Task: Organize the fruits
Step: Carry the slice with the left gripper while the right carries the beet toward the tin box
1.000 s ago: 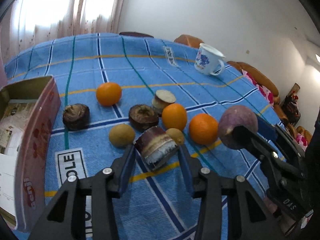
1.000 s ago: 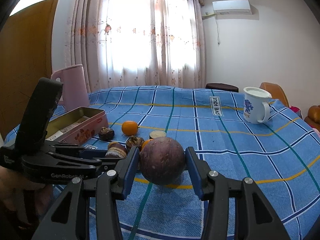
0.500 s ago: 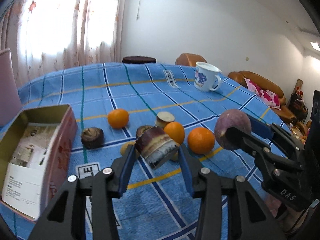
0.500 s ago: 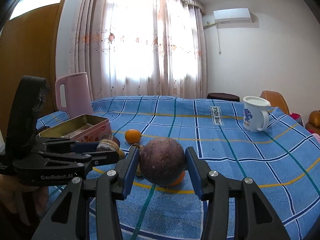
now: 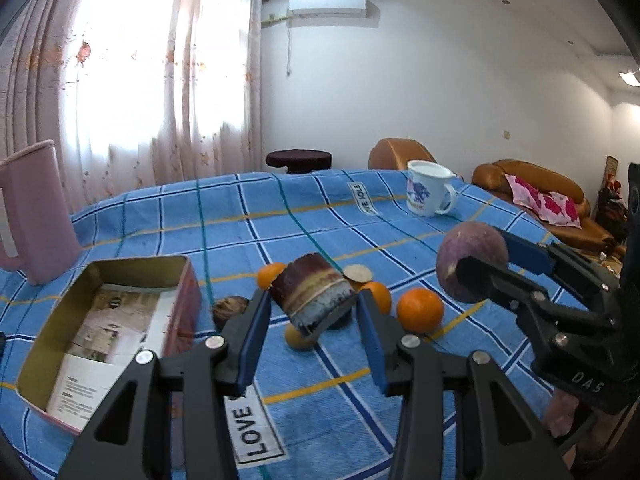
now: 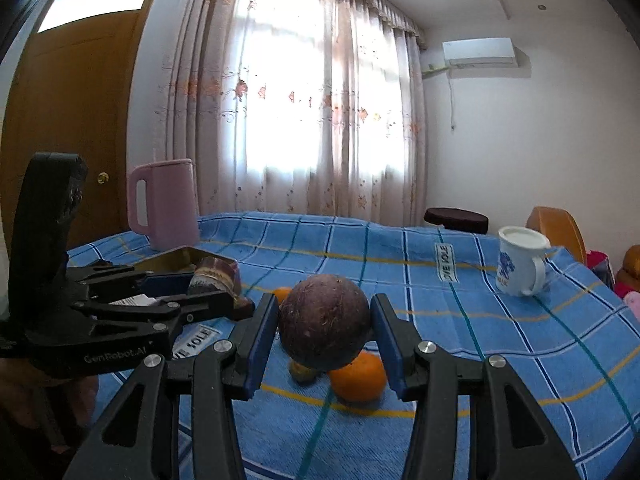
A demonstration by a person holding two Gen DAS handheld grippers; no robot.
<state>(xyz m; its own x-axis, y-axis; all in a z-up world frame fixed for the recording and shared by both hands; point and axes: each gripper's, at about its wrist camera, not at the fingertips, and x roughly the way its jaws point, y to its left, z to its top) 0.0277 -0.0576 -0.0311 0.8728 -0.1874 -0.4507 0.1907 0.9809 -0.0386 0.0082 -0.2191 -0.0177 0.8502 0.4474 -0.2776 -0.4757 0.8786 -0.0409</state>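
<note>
Home living room. Sheer flower-embroidered curtains over bright window, far side. Wall-mounted air conditioner high on white wall. Brown wooden door with brass knob, far left. Tan leather sofa with pink floral cushion, far right. Blue plaid tablecloth printed "LOVE" over table. Pink jug and white enamel mug on it. Dark round stool beyond table.
</note>
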